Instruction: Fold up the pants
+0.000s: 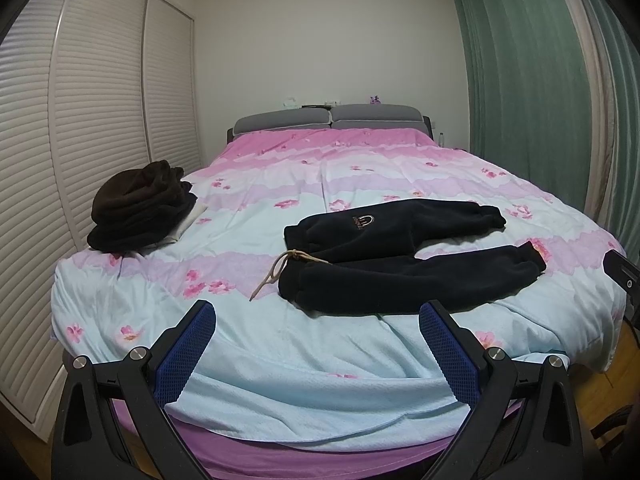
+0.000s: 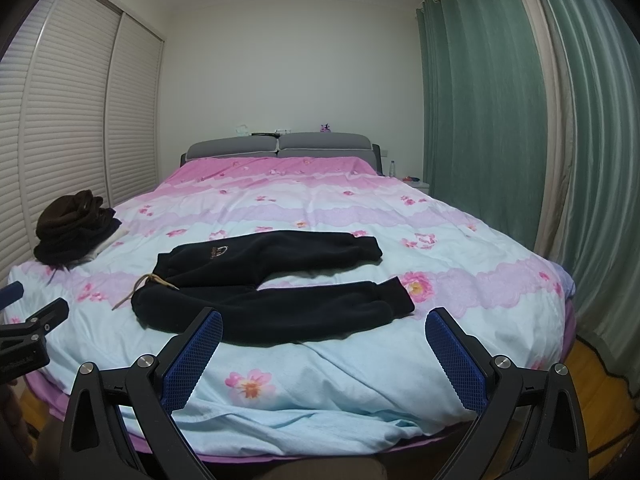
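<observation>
- Plainly, the pants (image 1: 400, 256) lie flat on the bed (image 1: 280, 360), long axis crosswise, waistband toward the brown pile (image 1: 138, 206), cuffs away from it.
- Left gripper (image 1: 318, 354) faces the waistband, right gripper (image 2: 324, 360) the cuffs; both jaws gape wide, holding nothing.

the pants (image 1: 384, 256) look like thick, fuzzy fleece, matt black, with a pale woven drawstring (image 1: 280, 270). the bedspread (image 1: 300, 352) is soft printed cloth, lightly creased. the brown pile (image 1: 140, 204) reads as plush, ribbed fabric. each gripper's pads (image 2: 192, 360) are blue rubbery mesh, rough-textured, on matt black plastic arms with shiny metal screws (image 2: 144, 361). the curtain (image 2: 480, 100) is matt woven cloth.
</observation>
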Tool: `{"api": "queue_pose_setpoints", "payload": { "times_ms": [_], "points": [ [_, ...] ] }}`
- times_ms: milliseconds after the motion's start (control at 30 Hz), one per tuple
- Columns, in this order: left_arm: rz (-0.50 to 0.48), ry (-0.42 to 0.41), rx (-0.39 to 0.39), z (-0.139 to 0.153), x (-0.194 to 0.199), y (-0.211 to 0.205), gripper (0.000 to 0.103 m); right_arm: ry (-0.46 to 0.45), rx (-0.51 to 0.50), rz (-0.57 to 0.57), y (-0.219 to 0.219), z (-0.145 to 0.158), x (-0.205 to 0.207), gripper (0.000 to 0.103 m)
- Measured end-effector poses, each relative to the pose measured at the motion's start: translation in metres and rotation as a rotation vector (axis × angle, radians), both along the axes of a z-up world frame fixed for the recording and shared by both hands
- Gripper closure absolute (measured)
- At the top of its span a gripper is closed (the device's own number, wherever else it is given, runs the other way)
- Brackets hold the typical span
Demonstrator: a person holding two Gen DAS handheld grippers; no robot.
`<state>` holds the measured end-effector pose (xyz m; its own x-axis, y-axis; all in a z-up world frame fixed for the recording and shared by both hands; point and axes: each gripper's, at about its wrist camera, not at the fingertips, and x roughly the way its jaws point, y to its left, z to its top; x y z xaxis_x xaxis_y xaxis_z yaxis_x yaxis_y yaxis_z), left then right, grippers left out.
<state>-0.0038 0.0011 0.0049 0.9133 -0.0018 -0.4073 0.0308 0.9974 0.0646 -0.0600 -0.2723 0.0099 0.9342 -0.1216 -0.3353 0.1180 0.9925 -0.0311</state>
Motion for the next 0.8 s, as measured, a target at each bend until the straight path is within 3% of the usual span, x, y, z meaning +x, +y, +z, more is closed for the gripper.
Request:
{"api": "queue_pose_setpoints", "payload": {
  "times_ms": [367,800],
  "points": [
    [0.000,0.080,0.025,-0.0017,0.0040,-0.0022,0.000,0.000,0.002,0.001,-0.0005,-0.0004,-0.0004,0.000],
    [-0.003,0.043,0.011,-0.0018,0.0033,-0.0034,0.000,0.003,0.006,-0.002,-0.0002,-0.0011,0.0001,0.000]
  ]
}}
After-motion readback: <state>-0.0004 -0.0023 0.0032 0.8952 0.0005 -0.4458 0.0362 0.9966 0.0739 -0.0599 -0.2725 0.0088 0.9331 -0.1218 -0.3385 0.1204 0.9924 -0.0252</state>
